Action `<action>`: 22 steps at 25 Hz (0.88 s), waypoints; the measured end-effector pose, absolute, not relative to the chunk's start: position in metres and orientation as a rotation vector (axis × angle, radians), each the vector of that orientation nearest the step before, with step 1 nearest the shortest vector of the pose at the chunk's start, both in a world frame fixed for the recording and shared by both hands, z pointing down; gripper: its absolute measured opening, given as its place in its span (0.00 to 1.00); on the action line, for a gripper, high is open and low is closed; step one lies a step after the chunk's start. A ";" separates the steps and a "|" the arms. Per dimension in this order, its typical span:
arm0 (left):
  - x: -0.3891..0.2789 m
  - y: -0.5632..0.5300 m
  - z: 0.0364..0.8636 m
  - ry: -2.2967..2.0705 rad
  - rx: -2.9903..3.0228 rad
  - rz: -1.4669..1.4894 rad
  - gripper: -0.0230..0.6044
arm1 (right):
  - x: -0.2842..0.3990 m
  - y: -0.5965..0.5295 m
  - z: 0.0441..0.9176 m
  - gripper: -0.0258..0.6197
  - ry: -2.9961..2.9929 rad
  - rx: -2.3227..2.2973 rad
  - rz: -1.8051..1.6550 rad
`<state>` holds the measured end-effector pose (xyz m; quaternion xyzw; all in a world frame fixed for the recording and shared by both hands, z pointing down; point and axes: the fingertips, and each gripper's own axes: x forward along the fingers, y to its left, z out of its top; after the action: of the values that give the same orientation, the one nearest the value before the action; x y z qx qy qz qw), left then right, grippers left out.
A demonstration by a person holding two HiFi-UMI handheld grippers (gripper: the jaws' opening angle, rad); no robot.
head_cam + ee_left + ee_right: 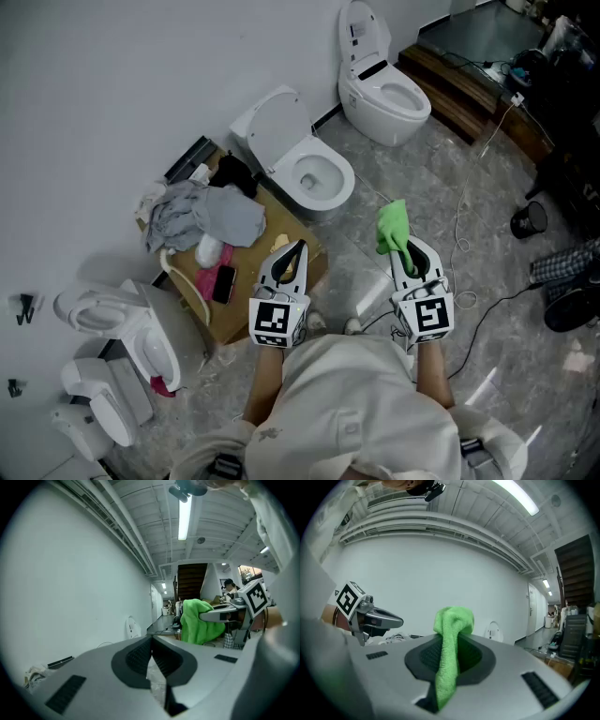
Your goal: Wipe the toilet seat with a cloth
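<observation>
Cloth (451, 625) clamped between jaws of right gripper (409, 251); left gripper (298, 248) closed, empty.

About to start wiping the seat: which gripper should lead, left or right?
Right. The right gripper is shut on the green cloth; the left gripper is shut and empty.

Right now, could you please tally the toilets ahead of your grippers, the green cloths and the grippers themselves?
toilets: 2
green cloth: 1
grippers, left gripper and right gripper: 2
total: 5
</observation>
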<state>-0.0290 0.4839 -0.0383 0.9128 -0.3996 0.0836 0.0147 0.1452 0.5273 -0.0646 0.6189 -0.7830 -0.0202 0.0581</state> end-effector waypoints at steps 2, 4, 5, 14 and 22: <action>-0.023 0.486 -0.041 -1.263 2.836 0.273 0.06 | 0.151 0.529 -0.066 0.11 -2.395 1.877 -0.051; -0.017 0.490 -0.042 -1.272 2.836 0.270 0.06 | 0.157 0.531 -0.068 0.11 -2.411 1.865 -0.047; -0.014 0.492 -0.042 -1.276 2.835 0.266 0.06 | 0.159 0.533 -0.068 0.11 -2.416 1.856 -0.046; 0.003 0.489 -0.045 -1.320 2.826 0.279 0.06 | 0.163 0.516 -0.064 0.11 -2.477 1.754 -0.018; 0.004 0.443 -0.029 -1.318 2.810 0.277 0.06 | 0.162 0.468 -0.054 0.11 -2.451 1.734 -0.012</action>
<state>0.0039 0.4427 -0.0292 0.9017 -0.4229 0.0888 0.0128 0.1619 0.4675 -0.0543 0.5761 -0.8144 -0.0041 0.0693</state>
